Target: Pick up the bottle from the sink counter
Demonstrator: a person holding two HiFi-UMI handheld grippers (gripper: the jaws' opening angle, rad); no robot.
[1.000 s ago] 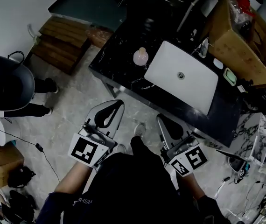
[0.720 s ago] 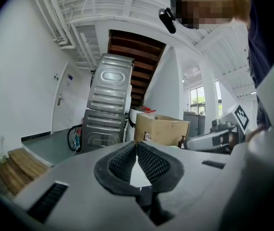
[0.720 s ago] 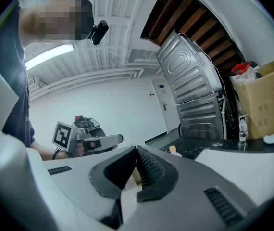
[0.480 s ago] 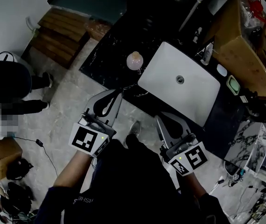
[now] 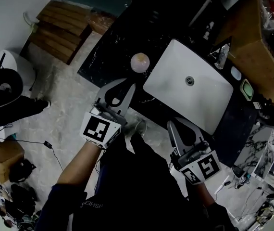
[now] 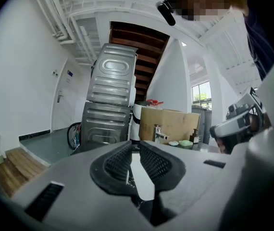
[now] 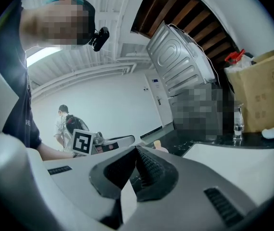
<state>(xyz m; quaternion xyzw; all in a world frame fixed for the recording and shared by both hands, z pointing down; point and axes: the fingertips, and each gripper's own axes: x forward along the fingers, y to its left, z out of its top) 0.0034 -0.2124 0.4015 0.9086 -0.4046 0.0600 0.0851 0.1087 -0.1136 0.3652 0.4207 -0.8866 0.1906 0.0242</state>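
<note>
Beside the sink [image 5: 197, 100], the bottle [image 5: 140, 61] is standing upright. Your left gripper [image 5: 124, 86] is opening, empty; your right gripper [image 5: 174, 124] is sitting closed.

**Head view.** Dim and high in contrast. The black counter [image 5: 113, 49] beyond the fingers [image 5: 129, 96] swallows detail, while the white sink [image 5: 170, 76] glares.

**Gripper views.** Fisheye, with bent lines and black vignetted edges. The nearby fingers are soft and out of focus. Daylight enters by a window [image 6: 202, 91] beyond and right of the left gripper [image 6: 135, 146], whose empty jaws are opening.
</note>
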